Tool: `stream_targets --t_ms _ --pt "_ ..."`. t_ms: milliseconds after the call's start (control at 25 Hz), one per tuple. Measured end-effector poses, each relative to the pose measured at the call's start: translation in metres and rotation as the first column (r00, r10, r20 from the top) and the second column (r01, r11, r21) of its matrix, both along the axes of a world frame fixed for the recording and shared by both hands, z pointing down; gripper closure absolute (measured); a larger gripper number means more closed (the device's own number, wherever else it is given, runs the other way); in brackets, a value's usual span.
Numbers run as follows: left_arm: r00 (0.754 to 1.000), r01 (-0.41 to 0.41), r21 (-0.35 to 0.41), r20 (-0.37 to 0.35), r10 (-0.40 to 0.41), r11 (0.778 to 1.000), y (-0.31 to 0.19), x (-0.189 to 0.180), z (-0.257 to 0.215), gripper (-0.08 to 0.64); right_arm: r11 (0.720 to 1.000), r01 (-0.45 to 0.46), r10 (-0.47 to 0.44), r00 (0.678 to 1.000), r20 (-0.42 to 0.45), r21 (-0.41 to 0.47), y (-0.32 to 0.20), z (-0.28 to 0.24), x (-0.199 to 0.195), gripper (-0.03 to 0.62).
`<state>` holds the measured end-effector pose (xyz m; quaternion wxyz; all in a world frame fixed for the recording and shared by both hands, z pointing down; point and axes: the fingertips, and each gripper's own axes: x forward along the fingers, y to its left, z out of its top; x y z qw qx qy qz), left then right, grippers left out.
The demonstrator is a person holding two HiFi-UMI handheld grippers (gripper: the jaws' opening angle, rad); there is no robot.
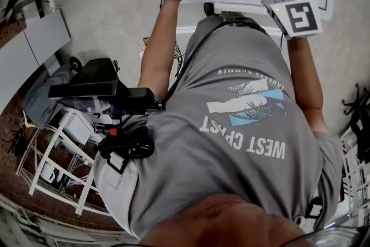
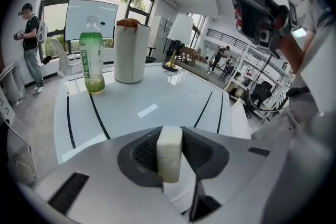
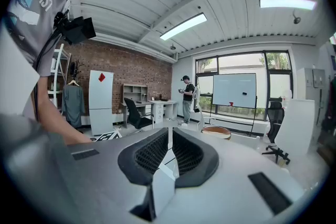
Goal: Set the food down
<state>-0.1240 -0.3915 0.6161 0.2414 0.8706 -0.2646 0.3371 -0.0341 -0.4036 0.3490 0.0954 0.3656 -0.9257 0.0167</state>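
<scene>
A pale block of food (image 2: 169, 157) is held upright between the jaws of the left gripper (image 2: 169, 140), which are closed on its two sides. The block is seen over the near part of a white surface (image 2: 157, 97) marked with black lines; whether it touches that surface cannot be told. Farther back on the surface, a green bottle (image 2: 92, 63) and a white cylinder (image 2: 131, 52) are placed just beside each other. The jaws of the right gripper (image 3: 169, 139) are drawn together to a thin slit, with nothing between them.
</scene>
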Motion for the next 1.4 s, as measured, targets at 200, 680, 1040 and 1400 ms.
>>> stream_targets --t_ms 200,680,1040,1400 --pt "0.994 -0.067 -0.051 0.086 0.071 0.996 0.008 0.001 0.018 0.454 1.000 -0.002 0.002 1.000 -0.001 0.000 -0.001 -0.001 0.002 0.583" --pt "0.956 -0.188 -0.155 0.199 0.217 0.970 0.031 0.006 0.050 0.454 1.000 -0.006 0.005 1.000 -0.020 -0.014 0.005 0.002 0.010 0.583" --pt "0.937 -0.217 -0.151 0.244 0.249 0.964 0.033 0.010 0.057 0.454 1.000 -0.003 0.003 1.000 -0.028 -0.012 0.008 0.001 0.011 0.583" --pt "0.915 -0.235 -0.110 0.311 0.257 0.966 0.028 0.006 0.061 0.453 1.000 -0.006 0.005 0.999 -0.035 -0.019 0.011 0.003 0.007 0.583"
